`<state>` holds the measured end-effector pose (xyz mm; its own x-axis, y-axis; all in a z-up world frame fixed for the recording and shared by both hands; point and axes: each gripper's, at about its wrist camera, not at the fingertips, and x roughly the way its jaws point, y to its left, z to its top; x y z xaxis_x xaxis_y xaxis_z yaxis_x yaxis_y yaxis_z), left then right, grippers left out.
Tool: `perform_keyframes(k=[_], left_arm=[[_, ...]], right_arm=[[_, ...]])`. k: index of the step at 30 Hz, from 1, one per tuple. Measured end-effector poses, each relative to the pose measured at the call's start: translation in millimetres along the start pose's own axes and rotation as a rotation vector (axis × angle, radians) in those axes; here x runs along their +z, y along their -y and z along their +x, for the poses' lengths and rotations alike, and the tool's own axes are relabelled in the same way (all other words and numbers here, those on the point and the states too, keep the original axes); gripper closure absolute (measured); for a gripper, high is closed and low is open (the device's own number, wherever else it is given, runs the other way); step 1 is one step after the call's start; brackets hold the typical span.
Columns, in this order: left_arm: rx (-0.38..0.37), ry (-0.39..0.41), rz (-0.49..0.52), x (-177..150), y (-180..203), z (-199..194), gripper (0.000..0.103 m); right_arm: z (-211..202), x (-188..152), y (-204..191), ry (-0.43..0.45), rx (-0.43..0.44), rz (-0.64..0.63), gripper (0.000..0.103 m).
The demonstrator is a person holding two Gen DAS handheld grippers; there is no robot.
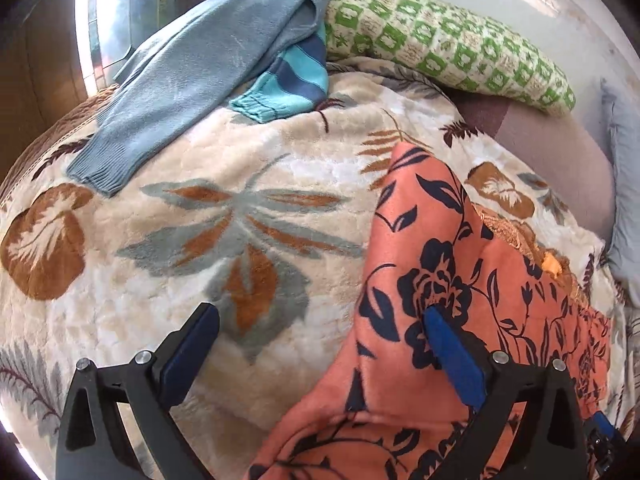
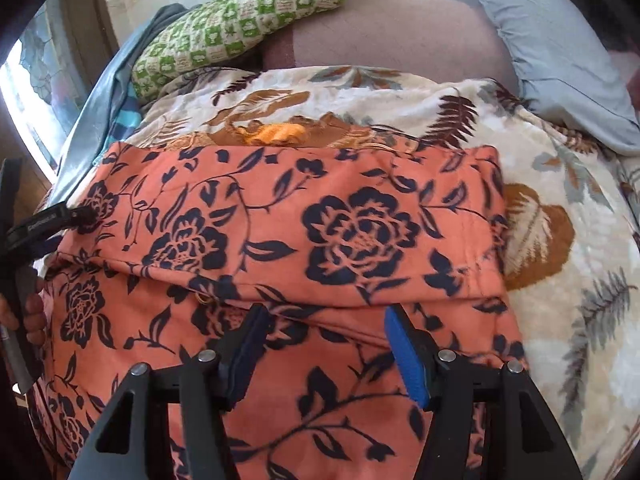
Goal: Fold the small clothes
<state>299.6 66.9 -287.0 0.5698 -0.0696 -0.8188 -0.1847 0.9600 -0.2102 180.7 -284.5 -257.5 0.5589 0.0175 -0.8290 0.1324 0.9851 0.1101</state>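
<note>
The right gripper [image 2: 324,320] hangs over the orange garment [image 2: 280,232], jaws parted, nothing between the pads; they stand clear above the cloth. The garment, orange with dark navy roses and vines, is folded once across: an upper layer lies over a lower one, its folded edge running side to side just ahead of the jaws. At the left edge of the right wrist view, part of the other tool and a few fingers of the hand [image 2: 28,312] holding it show beside the garment.

The left gripper [image 1: 320,316] has its jaws spread wide and empty. Its left finger [image 1: 192,344] sits over the bare blanket [image 1: 200,240]; its right finger [image 1: 452,352] sits over the garment's left edge. Whether that pad touches the cloth I cannot tell. From here the garment lies at the right, one corner pointing away up the bed.

The blanket under it all is cream plush with rust and grey leaves, spread on the bed. Just beyond the garment's far edge a small orange tuft [image 2: 280,132] lies on the blanket.

Farther off, at the left, a grey-blue sweater [image 1: 192,80] is draped with a sleeve trailing onto the blanket, and a blue-striped sleeve [image 1: 292,80] pokes out beneath it. Beside them lies a green-checked pillow [image 1: 440,40], touching the sweater. Behind is a mauve sheet [image 2: 400,32], and at the far right a pale blue pillow [image 2: 540,40].
</note>
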Motion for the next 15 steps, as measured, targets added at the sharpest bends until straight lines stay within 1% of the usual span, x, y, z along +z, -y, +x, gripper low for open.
perform_keyframes(k=[2,4,6,7,11,15], left_arm=[[0.020,0.043,-0.004,-3,-13,-23,0.001],[0.035,0.079,0.017,-7,-23,-44,0.001],[0.047,0.095,0.051,-19,-31,-64,0.001],[0.055,0.097,0.071,-28,-36,-73,0.001],[0.069,0.079,0.150,-69,-50,-100,0.001],[0.113,0.048,0.234,-107,-60,-121,0.001]], right_arm=[[-27,-10,24,0.037,0.042,0.091,0.039],[-53,-26,40,0.058,0.076,0.135,0.039],[-74,-43,52,0.071,0.085,0.166,0.037],[-83,-50,56,0.075,0.090,0.175,0.035],[-105,-73,68,0.077,0.123,0.208,0.035],[-119,-92,61,0.038,0.123,0.183,0.035]])
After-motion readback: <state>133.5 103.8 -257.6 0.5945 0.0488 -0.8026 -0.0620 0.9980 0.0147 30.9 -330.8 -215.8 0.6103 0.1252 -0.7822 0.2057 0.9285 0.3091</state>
